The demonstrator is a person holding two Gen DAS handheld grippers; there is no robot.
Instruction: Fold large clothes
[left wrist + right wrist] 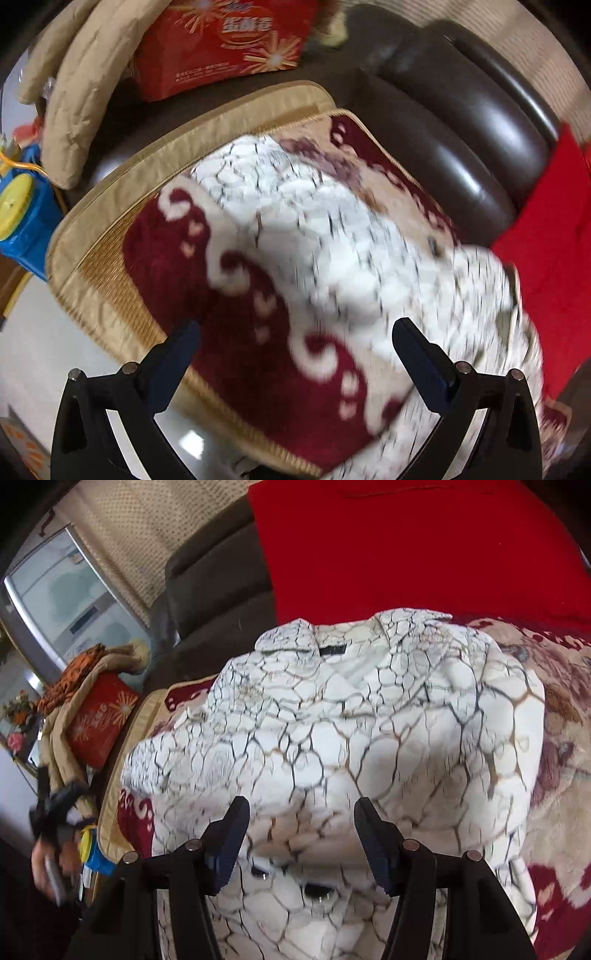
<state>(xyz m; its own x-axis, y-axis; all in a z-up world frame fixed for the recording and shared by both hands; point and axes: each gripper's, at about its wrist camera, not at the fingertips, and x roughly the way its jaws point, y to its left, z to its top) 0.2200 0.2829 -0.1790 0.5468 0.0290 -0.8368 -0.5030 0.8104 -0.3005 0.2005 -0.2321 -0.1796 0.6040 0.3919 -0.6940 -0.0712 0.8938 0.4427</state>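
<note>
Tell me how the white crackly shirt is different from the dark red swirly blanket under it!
The white shirt has thin dark crack lines; the dark red blanket has fat cream swirls. The shirt lies on top, bunched and puffy; the blanket lies spread flat beneath. The shirt has a collar; the blanket shows none. Both are soft cloth on the sofa.

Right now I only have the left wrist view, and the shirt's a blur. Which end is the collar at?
Observer: In the right wrist view the shirt has its collar at the far end, toward the red cushion.
Operator: Is the right gripper holding anything?
Observer: No. The right gripper is open over the shirt, its pads not closed on fabric.
Operator: Any buttons showing?
Observer: Yes, dark buttons show at the near end, by that gripper.
</note>
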